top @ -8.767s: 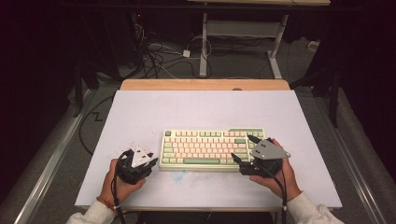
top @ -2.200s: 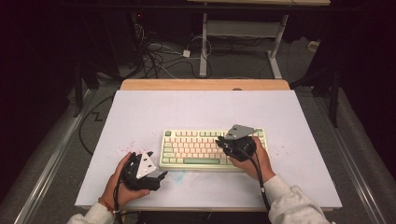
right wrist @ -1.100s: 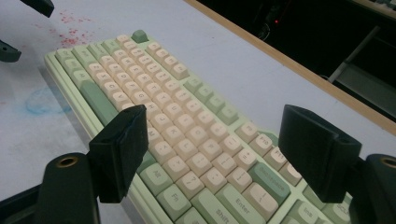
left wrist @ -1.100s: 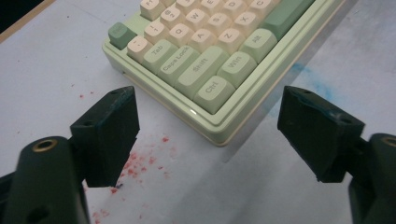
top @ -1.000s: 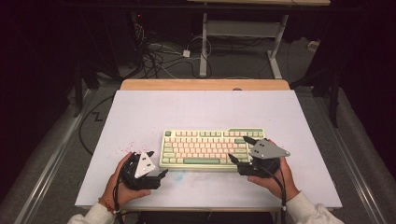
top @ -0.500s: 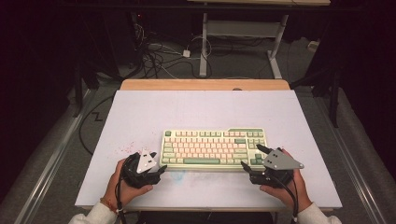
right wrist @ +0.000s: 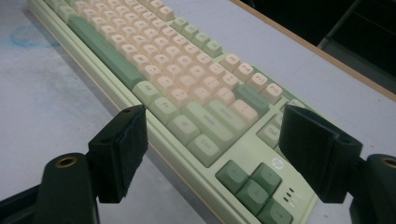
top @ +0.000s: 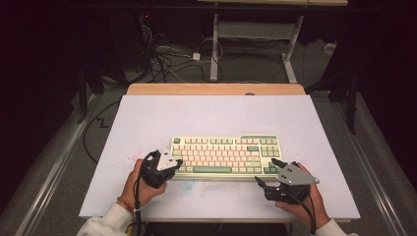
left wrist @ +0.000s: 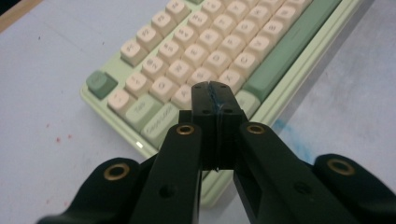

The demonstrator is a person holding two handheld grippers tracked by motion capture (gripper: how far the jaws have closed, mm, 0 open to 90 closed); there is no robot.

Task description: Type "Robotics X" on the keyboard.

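Observation:
A pale green keyboard (top: 226,156) with cream and green keys lies flat in the middle of the table. My left gripper (top: 178,162) is shut with nothing in it, its tips over the keyboard's (left wrist: 196,60) front left corner. In the left gripper view that gripper (left wrist: 215,91) has its jaws pressed together above the bottom-row keys. My right gripper (top: 266,172) is open at the keyboard's front right corner. In the right gripper view its jaws (right wrist: 212,149) stand wide apart, straddling the keyboard's (right wrist: 187,88) right end by the arrow keys.
The white tabletop (top: 196,118) has a wooden strip (top: 216,89) along its far edge. Faint red specks and a blue smear (top: 187,184) mark the surface near the front. Cables (top: 172,56) and desk legs lie on the floor beyond.
My right gripper has pulled back from over the keys to the front right corner and opened. The left gripper has edged slightly toward the keyboard's left corner, staying shut.

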